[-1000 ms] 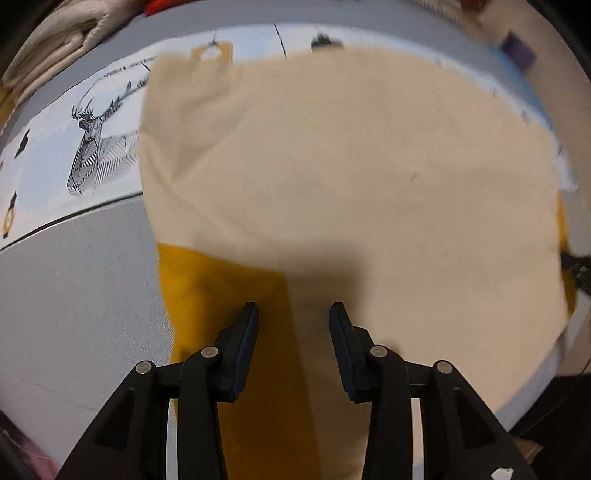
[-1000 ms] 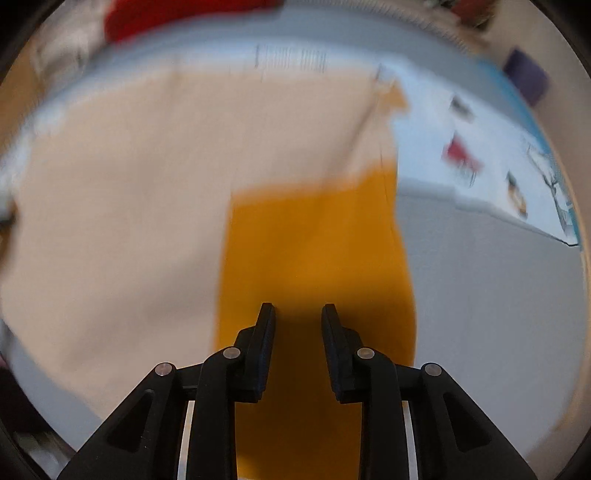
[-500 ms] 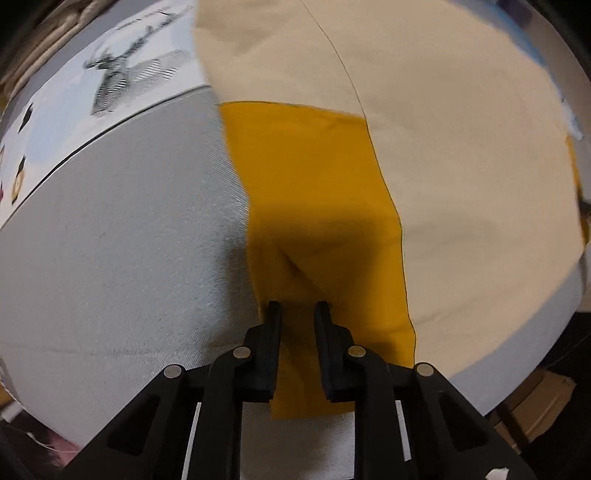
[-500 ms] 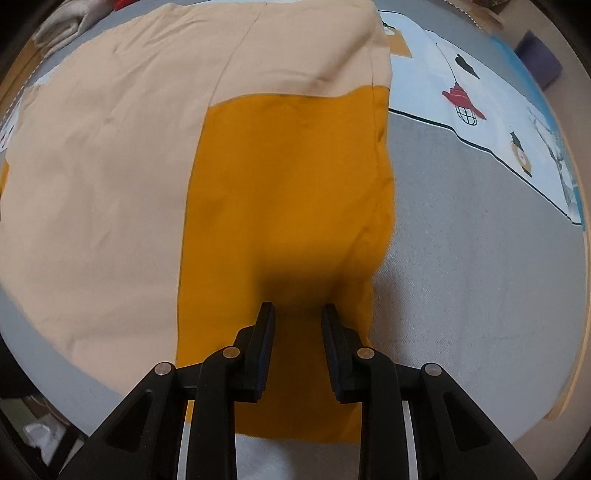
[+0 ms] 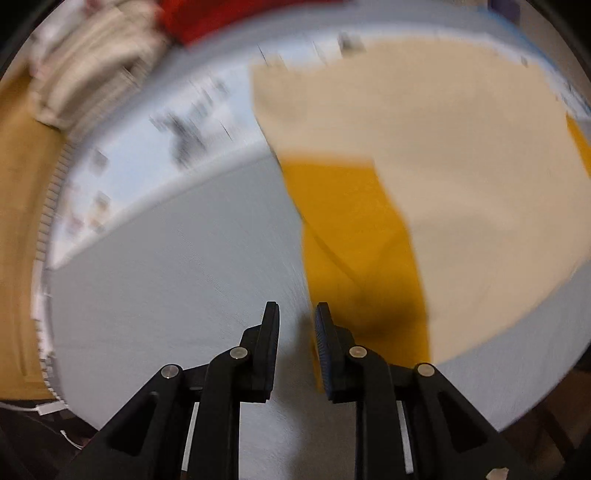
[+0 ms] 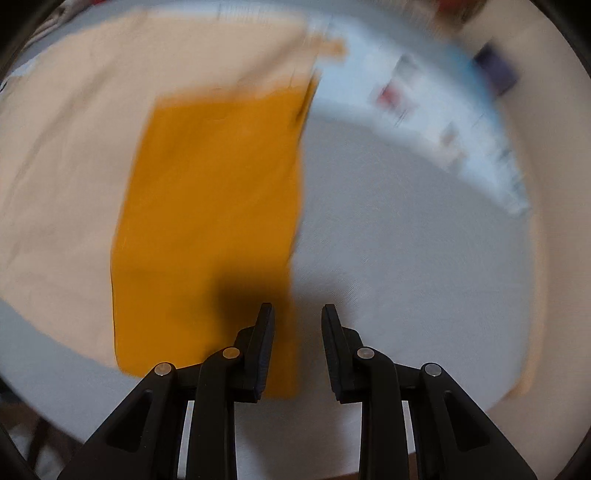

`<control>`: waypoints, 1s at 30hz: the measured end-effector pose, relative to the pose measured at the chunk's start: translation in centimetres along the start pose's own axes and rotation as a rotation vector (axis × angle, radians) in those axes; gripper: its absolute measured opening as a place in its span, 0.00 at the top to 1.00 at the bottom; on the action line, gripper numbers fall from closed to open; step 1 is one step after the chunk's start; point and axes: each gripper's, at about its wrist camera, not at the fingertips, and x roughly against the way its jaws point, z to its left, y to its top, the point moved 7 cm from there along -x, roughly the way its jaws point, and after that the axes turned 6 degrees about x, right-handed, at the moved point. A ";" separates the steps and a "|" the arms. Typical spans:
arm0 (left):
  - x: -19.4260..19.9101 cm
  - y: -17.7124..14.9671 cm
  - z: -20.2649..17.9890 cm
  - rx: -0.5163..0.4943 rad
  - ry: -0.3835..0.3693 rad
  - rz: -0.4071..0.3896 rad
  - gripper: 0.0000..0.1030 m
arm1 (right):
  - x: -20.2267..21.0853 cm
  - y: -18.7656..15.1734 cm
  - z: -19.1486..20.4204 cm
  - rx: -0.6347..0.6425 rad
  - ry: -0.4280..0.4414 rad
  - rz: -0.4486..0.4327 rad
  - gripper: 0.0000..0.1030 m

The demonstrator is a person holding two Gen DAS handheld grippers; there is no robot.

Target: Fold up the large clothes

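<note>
A large cream garment (image 5: pixel 461 166) with mustard-orange sleeves lies flat on the grey table top (image 5: pixel 166 277). In the left wrist view one orange sleeve (image 5: pixel 354 236) lies folded along the garment's left side. My left gripper (image 5: pixel 297 321) hangs above the grey surface just left of that sleeve. Its jaws are opening and nothing is between them. In the right wrist view the other orange sleeve (image 6: pixel 210 221) lies beside the cream body (image 6: pixel 66 147). My right gripper (image 6: pixel 297 321) hovers over the sleeve's right edge, open and holding nothing. Both views are blurred by motion.
A light-blue printed cloth (image 5: pixel 147 140) borders the grey surface at the back, and shows again as the printed cloth (image 6: pixel 424 96) in the right wrist view. A pile of beige clothes (image 5: pixel 85 74) and a red cloth (image 5: pixel 221 14) lie beyond it. A purple object (image 6: pixel 495 70) sits far right.
The left gripper was narrowed over the orange sleeve; it has since lifted, slid left off it and widened a little. The right gripper rose and shifted right to the sleeve's edge.
</note>
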 end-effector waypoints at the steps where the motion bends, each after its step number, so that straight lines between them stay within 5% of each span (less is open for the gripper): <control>1: 2.3 0.5 -0.1 0.023 0.021 -0.084 0.80 | 2.3 1.1 -0.2 -0.047 -0.004 -0.080 0.74; 6: 7.6 1.6 -1.8 0.112 0.001 -0.271 0.74 | 12.6 3.6 3.7 -0.179 0.056 -0.381 0.73; 11: 9.9 -0.9 -3.1 0.191 -0.047 -0.339 0.73 | 16.1 1.7 12.7 -0.218 0.161 -0.506 0.73; 19: 5.4 -6.0 -5.1 0.365 -0.112 -0.266 0.73 | 11.4 0.2 23.3 -0.067 0.244 -0.408 0.73; 24: 2.9 -7.1 -4.8 0.456 -0.186 -0.194 0.73 | 8.2 1.3 24.7 0.004 0.207 -0.382 0.73; 30: 1.0 -7.6 -5.1 0.525 -0.291 -0.121 0.60 | 3.7 0.6 25.5 0.056 0.163 -0.206 0.73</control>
